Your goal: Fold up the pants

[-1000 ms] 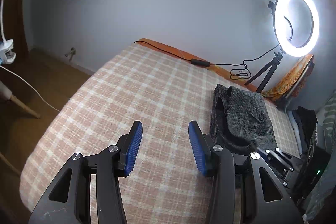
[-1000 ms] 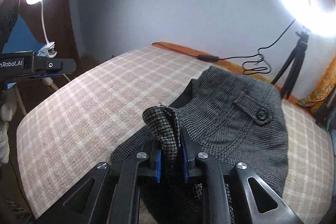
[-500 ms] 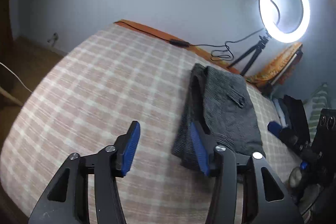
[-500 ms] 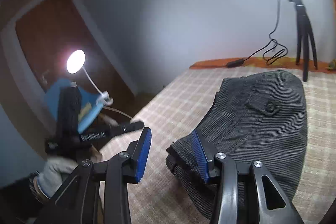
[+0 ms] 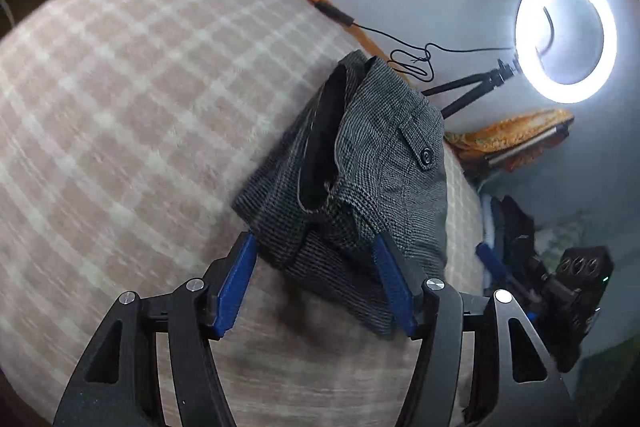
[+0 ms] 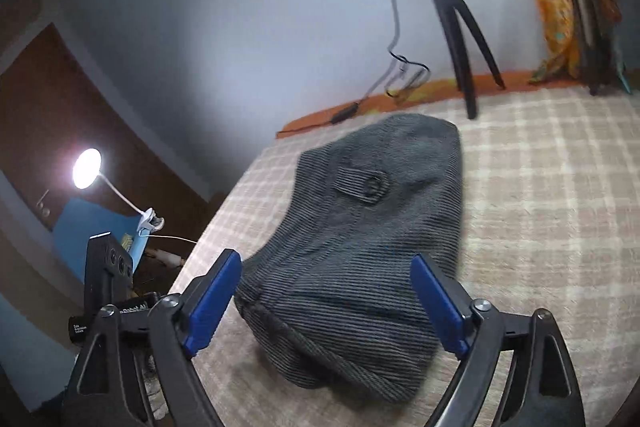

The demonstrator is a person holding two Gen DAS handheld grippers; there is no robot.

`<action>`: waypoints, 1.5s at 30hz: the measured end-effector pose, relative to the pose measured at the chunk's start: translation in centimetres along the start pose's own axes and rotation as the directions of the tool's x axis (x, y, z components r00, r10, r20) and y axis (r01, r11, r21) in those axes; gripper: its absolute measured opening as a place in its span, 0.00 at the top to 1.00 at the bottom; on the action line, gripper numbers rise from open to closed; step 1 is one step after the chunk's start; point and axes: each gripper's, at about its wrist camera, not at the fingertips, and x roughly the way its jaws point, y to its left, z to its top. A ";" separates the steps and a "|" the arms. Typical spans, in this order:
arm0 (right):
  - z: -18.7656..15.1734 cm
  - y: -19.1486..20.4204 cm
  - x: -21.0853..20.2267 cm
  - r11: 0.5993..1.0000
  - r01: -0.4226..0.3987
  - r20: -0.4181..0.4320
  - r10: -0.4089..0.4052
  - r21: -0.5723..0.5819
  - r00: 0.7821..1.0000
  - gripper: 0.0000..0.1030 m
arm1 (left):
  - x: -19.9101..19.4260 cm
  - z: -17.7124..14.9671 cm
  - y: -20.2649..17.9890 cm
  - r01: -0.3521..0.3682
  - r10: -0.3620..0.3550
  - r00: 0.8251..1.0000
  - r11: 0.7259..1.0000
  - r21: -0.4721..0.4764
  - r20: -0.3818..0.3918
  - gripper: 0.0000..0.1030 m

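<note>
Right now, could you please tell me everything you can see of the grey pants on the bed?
The pants are a grey, fine-checked woven fabric, folded into a compact bundle lying flat on the pink-and-cream checked bedspread. A buttoned pocket flap faces up. In the left wrist view the waistband gapes, showing a dark lining. The near end is thicker and slightly rumpled. Neither gripper holds them; only the bedspread touches them.

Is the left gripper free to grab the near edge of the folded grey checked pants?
Probably yes: the left gripper has just been opening, its jaws straddle the folded grey checked pants' near edge, and nothing lies between.
</note>
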 end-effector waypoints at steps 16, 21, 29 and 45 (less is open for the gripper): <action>2.1 -7.0 2.3 0.982 -0.042 -0.042 0.051 0.183 0.998 0.10 | 2.4 -0.2 0.6 0.001 0.001 1.000 0.988 -0.153 0.017 0.36; 3.2 -7.6 4.3 0.981 -0.061 -0.049 0.071 0.186 0.996 0.11 | 3.1 0.1 0.9 -0.001 0.006 1.000 0.987 -0.160 0.030 0.32; 5.1 -9.4 7.6 0.975 -0.085 -0.052 0.098 0.206 0.994 0.12 | 3.9 1.3 0.6 0.003 0.010 0.995 0.991 -0.132 0.095 0.33; 7.2 -9.4 11.9 0.978 -0.110 -0.052 0.120 0.175 0.991 0.15 | 5.4 1.8 -1.5 -0.057 0.053 0.990 0.998 0.032 0.130 0.55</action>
